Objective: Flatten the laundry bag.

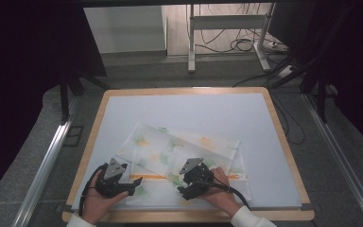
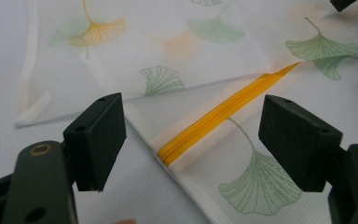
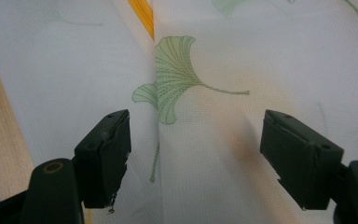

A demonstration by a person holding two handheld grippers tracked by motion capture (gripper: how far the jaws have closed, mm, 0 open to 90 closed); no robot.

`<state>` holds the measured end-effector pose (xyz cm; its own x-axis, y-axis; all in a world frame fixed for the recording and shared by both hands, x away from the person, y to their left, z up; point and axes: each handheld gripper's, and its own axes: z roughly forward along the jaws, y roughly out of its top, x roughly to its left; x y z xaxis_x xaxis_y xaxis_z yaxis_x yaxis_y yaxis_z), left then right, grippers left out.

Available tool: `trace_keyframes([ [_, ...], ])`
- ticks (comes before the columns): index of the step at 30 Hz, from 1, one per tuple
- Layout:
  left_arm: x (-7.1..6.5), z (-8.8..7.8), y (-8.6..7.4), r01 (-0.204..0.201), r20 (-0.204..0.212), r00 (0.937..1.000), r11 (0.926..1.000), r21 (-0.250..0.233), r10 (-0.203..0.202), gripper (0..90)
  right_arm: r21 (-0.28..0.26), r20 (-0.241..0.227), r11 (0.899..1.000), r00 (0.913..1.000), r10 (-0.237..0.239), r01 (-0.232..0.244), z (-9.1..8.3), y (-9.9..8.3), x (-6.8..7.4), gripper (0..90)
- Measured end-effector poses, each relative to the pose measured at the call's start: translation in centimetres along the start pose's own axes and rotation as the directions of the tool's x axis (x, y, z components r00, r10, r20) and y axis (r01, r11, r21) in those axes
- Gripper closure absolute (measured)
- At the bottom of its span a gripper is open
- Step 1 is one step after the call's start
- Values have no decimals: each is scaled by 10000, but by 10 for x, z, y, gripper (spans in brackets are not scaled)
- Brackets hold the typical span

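A white mesh bag (image 1: 184, 146) printed with green and orange ginkgo leaves lies flat on the near half of the table, its orange zipper (image 1: 149, 177) running left to right. My left gripper (image 1: 138, 181) stands open at the bag's near left corner. In the left gripper view the bag (image 2: 242, 186) has its zipper (image 2: 214, 116) end lying between the spread jaws of that gripper (image 2: 193, 116). My right gripper (image 1: 180, 188) hovers open over the bag's near middle. In the right gripper view that gripper (image 3: 196, 126) straddles a fold of the bag (image 3: 261, 56) with a green leaf print, the zipper (image 3: 142, 11) beyond it.
A white mat (image 1: 194, 113) covers the wooden table (image 1: 283, 142); its far half is bare. The wooden near edge (image 3: 0, 140) lies close to the right gripper. Beyond the table stand a desk frame (image 1: 191, 47) and floor cables (image 1: 241, 45). Metal rails (image 1: 42, 165) flank both sides.
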<state>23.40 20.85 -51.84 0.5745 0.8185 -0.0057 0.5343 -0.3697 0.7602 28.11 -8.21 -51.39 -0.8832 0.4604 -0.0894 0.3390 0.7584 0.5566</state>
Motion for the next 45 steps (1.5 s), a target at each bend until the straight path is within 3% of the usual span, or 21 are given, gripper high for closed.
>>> trace_keyframes([
  [6, 0, 0, 0, -30, -2, 10000, 10000, 4, 30, 227, 307, 99, 9995, 9999, 29, -32, 4, 0, 0, 322],
  [12, 0, 1, 0, -54, 6, 10000, 10000, 62, 54, 226, 328, 59, 9991, 9997, 257, -259, 2, -1, -4, 457],
  [26, -1, 2, -1, -135, 40, 9999, 9998, 156, 135, 223, 177, 209, 9996, 9995, 221, -225, -3, -2, -12, 804],
  [45, -1, 2, -1, -155, 46, 9999, 9998, 139, 154, 227, -502, 161, 9982, 9993, 329, -320, -16, 1, -18, 880],
])
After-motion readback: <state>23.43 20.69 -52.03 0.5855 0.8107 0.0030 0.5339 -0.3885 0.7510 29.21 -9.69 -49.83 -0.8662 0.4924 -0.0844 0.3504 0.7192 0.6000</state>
